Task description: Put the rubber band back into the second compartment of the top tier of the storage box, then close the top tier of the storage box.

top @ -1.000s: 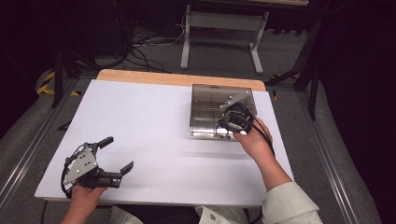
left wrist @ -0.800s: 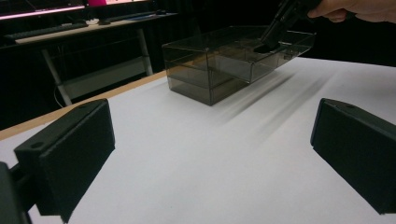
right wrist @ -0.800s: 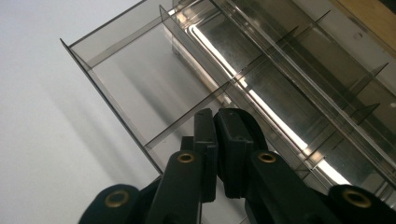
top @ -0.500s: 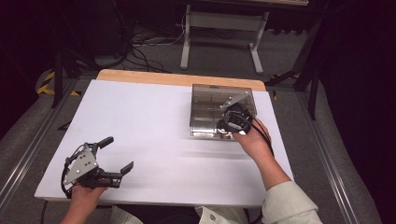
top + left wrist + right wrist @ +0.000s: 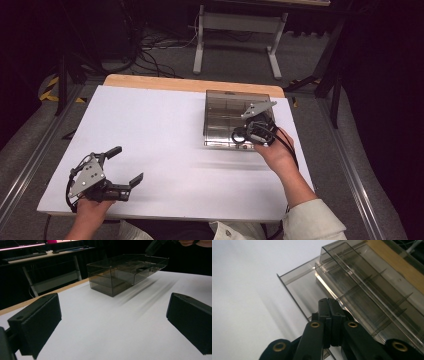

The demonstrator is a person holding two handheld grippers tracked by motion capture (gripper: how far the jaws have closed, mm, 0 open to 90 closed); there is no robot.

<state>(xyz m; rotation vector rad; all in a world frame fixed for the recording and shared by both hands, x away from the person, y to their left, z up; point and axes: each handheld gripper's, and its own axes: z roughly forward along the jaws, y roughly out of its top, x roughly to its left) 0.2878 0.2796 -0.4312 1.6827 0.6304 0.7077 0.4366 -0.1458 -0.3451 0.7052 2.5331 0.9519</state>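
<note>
The smoky transparent box (image 5: 235, 117) stands on the white table (image 5: 160, 130) at its far right part. The right gripper (image 5: 253, 134) is at the box's near edge, its jaws pressed together on the drawer front (image 5: 294, 300). The left gripper (image 5: 127, 165) rests well apart, near the front left corner, jaws spread wide.

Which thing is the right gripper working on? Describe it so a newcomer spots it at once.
Start from the white table and go to its far right corner, by the wooden edge strip. There sits a smoky clear plastic box with inner dividers and a drawer pulled slightly open. The right gripper is at its near side; nothing else stands on the table.
</note>
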